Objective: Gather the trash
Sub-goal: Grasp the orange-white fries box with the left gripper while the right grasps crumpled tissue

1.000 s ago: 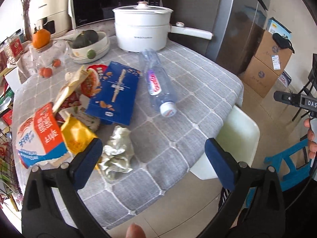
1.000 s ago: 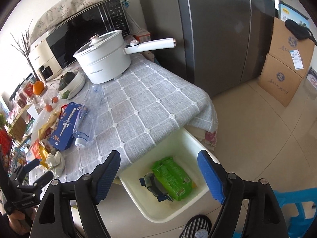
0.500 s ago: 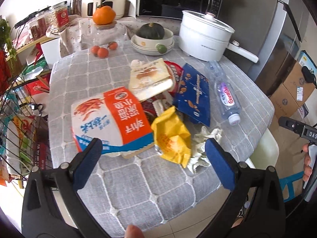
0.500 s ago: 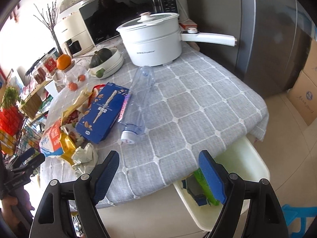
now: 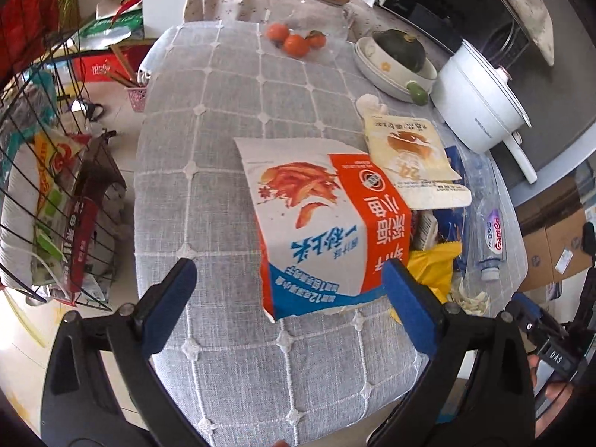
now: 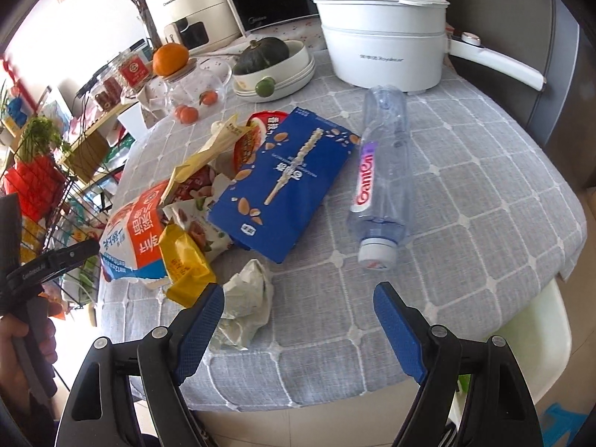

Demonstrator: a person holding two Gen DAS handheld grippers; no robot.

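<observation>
The left gripper (image 5: 287,298) has swung over the orange-and-white bag (image 5: 320,223) (jaws apart); the right gripper (image 6: 298,320) gapes near the crumpled paper (image 6: 246,309).

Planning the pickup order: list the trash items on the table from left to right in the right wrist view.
Orange-and-white bag → yellow wrapper → crumpled paper → blue box → plastic bottle.
</observation>
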